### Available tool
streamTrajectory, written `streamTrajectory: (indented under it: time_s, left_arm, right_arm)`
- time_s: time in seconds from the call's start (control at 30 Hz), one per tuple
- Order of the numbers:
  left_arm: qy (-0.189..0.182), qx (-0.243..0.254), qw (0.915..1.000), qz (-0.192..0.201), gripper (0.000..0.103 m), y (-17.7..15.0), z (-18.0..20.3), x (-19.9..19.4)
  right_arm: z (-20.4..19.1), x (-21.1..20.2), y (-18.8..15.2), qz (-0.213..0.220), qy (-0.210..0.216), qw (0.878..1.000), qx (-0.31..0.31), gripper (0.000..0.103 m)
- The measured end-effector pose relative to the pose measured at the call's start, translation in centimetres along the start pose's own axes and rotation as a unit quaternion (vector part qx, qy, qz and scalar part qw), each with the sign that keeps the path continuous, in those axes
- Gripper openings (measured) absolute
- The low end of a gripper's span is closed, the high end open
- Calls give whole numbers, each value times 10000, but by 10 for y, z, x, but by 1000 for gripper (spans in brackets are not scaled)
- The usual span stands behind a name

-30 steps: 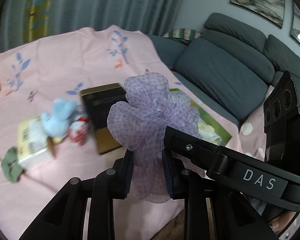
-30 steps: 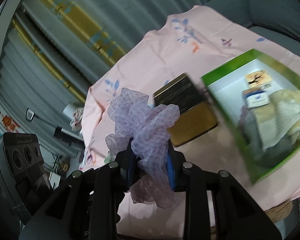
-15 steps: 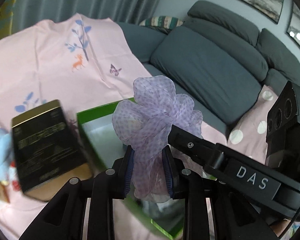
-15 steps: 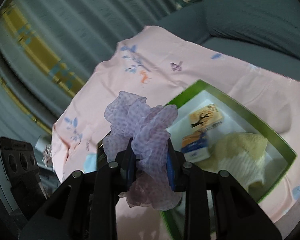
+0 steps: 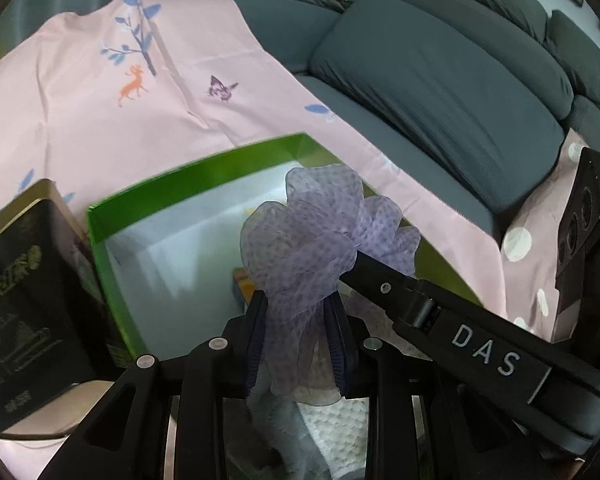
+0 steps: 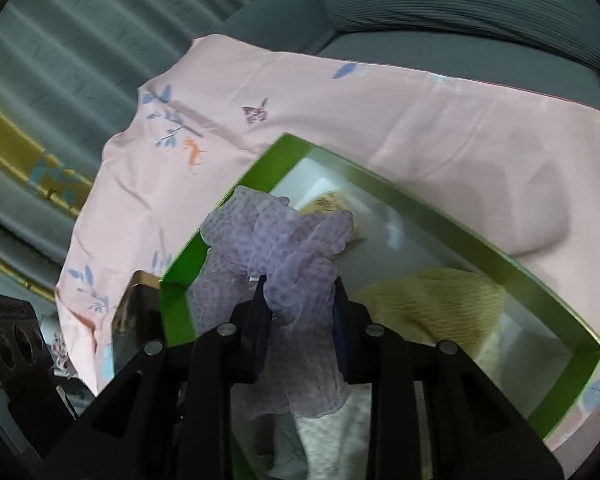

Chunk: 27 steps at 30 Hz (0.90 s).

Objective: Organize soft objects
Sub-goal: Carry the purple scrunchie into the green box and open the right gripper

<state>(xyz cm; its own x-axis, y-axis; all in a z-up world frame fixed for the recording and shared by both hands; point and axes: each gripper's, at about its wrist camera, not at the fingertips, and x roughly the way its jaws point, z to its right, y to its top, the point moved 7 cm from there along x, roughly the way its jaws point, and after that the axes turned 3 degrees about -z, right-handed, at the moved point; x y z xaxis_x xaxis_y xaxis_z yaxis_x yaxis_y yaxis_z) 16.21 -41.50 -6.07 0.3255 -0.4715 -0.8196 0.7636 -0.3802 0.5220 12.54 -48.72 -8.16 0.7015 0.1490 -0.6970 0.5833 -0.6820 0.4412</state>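
A sheer lilac dotted scrunchie [image 5: 316, 232] is pinched from two sides. My left gripper [image 5: 296, 308] is shut on its lower folds. My right gripper [image 6: 300, 300] is shut on the same scrunchie [image 6: 276, 232], and one of its fingers [image 5: 380, 276] reaches in from the right in the left wrist view. Both hold it over an open green box [image 5: 204, 172] with a white inside. A yellow knitted piece [image 6: 432, 300] and a white textured cloth [image 6: 340, 432] lie in the box [image 6: 440, 216], partly hidden by the fingers.
A black and gold tin [image 5: 24, 312] stands close against the box's left side. Everything rests on a pink printed sheet [image 5: 100, 100]. A grey sofa [image 5: 440, 92] runs behind and to the right. Grey curtains [image 6: 80, 40] hang at the back.
Both grippers have carried the scrunchie sideways and down, from over the tin and small toys to over the green box. The toys have left the left wrist view.
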Motion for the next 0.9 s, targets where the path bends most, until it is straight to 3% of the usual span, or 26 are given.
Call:
streamTrajectory:
  time_s: [0.1, 0.2, 0.37, 0.43, 0.53, 0.63, 0.8, 0.9]
  left_arm:
    - [4, -26, 10000, -81, 28, 2, 1, 6]
    - [-46, -4, 9999, -130, 29, 2, 4, 7]
    - [-42, 26, 9999, -117, 55, 1, 2, -3]
    - [-87, 44, 9999, -103, 72, -2, 2, -12]
    - [-205, 42, 9998, 4, 76, -6, 2, -31]
    - [-217, 6, 9997, 107, 76, -13, -2, -51]
    - [-280, -220, 9989, 311, 76, -35, -23, -96]
    - [-263, -454, 9975, 477, 89, -50, -45, -125]
  right_arm:
    - [10, 1, -1, -48, -75, 9999, 105, 30]
    - [17, -4, -1, 14, -237, 9997, 96, 39]
    - [25, -15, -2, 116, -228, 9995, 189, 61]
    - [26, -24, -3, 203, -78, 9996, 206, 69]
    - [21, -42, -7, 428, 208, 9988, 128, 76]
    - [13, -56, -11, 627, 234, 9977, 60, 87]
    - [-3, -86, -26, 889, 288, 9953, -247, 91]
    - [-12, -103, -36, 1037, 191, 9936, -407, 95]
